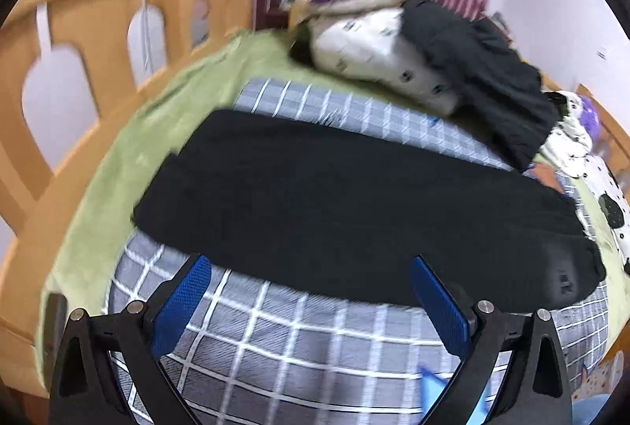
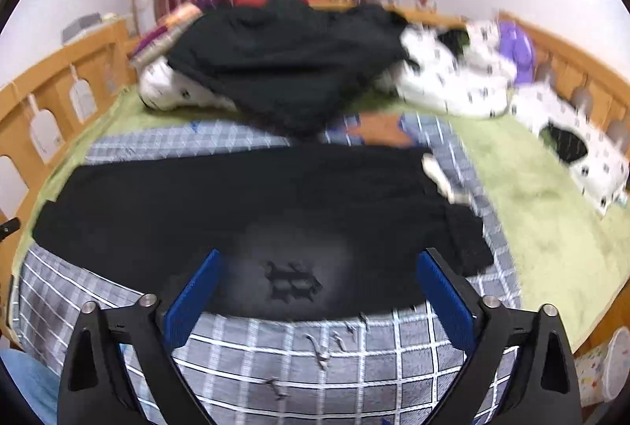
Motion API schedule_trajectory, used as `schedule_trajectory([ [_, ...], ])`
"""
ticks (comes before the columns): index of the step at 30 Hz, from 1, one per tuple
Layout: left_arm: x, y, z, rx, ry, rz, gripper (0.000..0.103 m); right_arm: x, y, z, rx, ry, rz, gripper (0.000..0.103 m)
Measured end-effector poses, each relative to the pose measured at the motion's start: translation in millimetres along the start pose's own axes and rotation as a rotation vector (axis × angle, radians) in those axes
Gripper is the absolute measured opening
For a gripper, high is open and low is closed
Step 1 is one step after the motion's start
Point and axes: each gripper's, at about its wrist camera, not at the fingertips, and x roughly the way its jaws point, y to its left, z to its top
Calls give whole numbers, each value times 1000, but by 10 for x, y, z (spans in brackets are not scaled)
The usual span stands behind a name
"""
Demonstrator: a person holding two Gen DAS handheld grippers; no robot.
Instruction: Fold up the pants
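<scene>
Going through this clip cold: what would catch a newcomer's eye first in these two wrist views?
The long black pants laid flat across the grey checked quilt fill the middle of both views. Both blue-padded grippers, left gripper and right gripper, hang open at its near edge. Behind, a heap of black clothing drapes over white patterned bedding.

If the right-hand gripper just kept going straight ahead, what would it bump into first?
Most likely the black pants spread on the checked blanket, near their embroidered logo. The right gripper is open and empty; depth is uncertain.

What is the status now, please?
Left gripper open, right gripper open, both empty. Black pants flat on checked blanket. Clothes pile behind, not in the way.
</scene>
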Motion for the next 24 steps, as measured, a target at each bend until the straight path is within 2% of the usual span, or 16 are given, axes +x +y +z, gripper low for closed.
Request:
schedule_trajectory([
  [2,195,204,-128,-42,39,-33,94,281,-143,-170,28,54,-6,82],
  [5,413,479,-361,-126,64,-51,92,520,-279,-450,58,90,-12,74],
  [7,518,620,-493,-174,77,-90,91,622,-358,-632,76,104,-16,70],
  [12,809,882,-572,-320,82,-185,91,854,-577,-996,240,125,106,70],
  [17,1077,887,-430,-382,66,-231,89,1063,-674,-1023,368,83,171,70],
  [18,1144,871,-398,-396,63,-224,83,1119,-668,-1004,387,85,181,70],
  [19,1175,868,-377,-405,59,-212,73,1205,-685,-989,412,87,190,70],
  [20,1202,877,-348,-424,39,-192,66,1291,-694,-975,437,89,189,63],
  [21,1205,893,-335,-452,14,-151,41,1338,-695,-956,454,79,178,55],
  [22,1196,911,-332,-467,9,-124,12,1358,-693,-939,472,63,151,30],
  [23,1193,928,-310,-473,17,-108,11,1347,-692,-911,487,50,129,24],
  [24,1162,939,-291,-468,12,-125,11,1302,-692,-874,493,26,140,24],
])
